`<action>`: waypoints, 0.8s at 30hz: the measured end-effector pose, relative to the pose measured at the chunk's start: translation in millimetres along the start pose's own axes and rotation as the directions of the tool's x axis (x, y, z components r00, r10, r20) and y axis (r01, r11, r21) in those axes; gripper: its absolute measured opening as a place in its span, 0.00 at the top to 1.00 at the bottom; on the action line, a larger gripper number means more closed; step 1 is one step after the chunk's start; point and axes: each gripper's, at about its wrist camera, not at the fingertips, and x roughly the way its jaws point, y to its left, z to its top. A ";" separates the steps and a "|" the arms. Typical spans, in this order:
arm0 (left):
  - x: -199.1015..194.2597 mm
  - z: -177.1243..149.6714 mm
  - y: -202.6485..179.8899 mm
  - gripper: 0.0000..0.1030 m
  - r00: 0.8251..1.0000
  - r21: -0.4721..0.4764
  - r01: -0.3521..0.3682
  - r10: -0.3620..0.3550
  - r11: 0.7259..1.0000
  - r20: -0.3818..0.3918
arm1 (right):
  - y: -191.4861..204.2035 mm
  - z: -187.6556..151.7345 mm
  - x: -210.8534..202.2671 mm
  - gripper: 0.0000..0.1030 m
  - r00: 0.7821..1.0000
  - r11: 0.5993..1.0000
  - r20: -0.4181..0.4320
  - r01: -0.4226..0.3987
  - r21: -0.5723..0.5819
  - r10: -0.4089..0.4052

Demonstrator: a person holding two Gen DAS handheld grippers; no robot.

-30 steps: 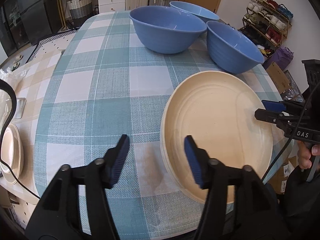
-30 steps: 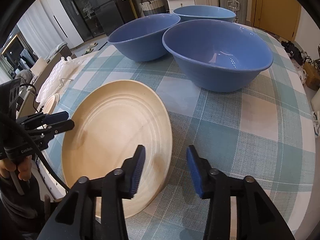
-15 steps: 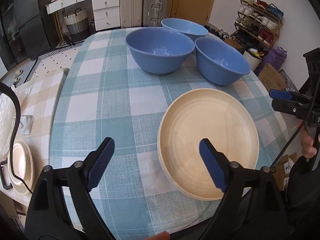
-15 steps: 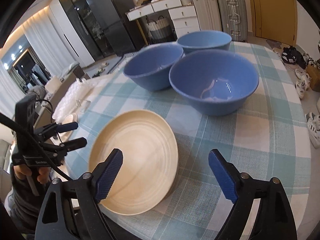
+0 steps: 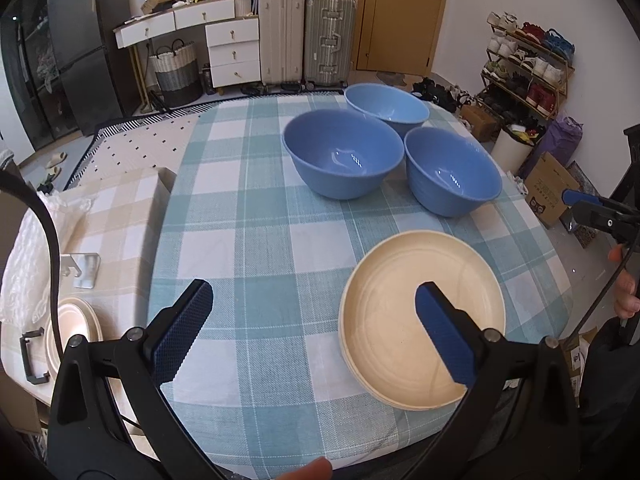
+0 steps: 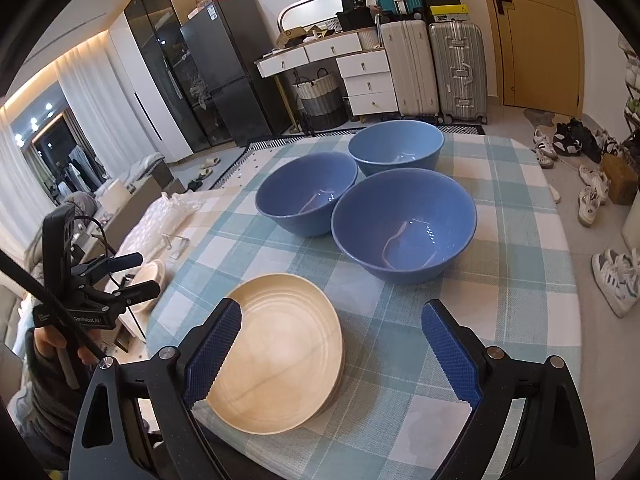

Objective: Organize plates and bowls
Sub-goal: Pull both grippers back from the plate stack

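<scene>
The left gripper (image 5: 312, 330) is opening wide, holding nothing; the right gripper (image 6: 336, 352) gapes empty too. Beneath them the cream plates (image 5: 422, 316) sit stacked at the table's (image 5: 256, 216) near edge; three blue bowls (image 5: 344, 152) cluster beyond

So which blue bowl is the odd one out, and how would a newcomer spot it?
On the checked tablecloth, three blue bowls cluster beyond the cream plates. The odd one is the farthest bowl, nearest the suitcases; it is a paler blue than the two in front.
</scene>
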 end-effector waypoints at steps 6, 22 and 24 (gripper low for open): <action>-28.1 21.9 3.9 0.02 0.998 -0.014 -0.032 0.032 0.999 0.048 | 0.4 13.0 -22.0 0.10 0.999 1.000 0.047 -0.027 0.017 0.026; -108.1 80.8 -11.8 0.02 0.984 -0.005 -0.086 0.086 0.996 0.159 | 17.6 72.1 -96.6 0.08 0.989 1.000 0.145 -0.012 -0.014 0.014; -117.1 86.9 -16.1 0.02 0.982 -0.004 -0.087 0.087 0.996 0.169 | 21.3 78.7 -105.7 0.08 0.988 1.000 0.154 0.008 -0.027 -0.004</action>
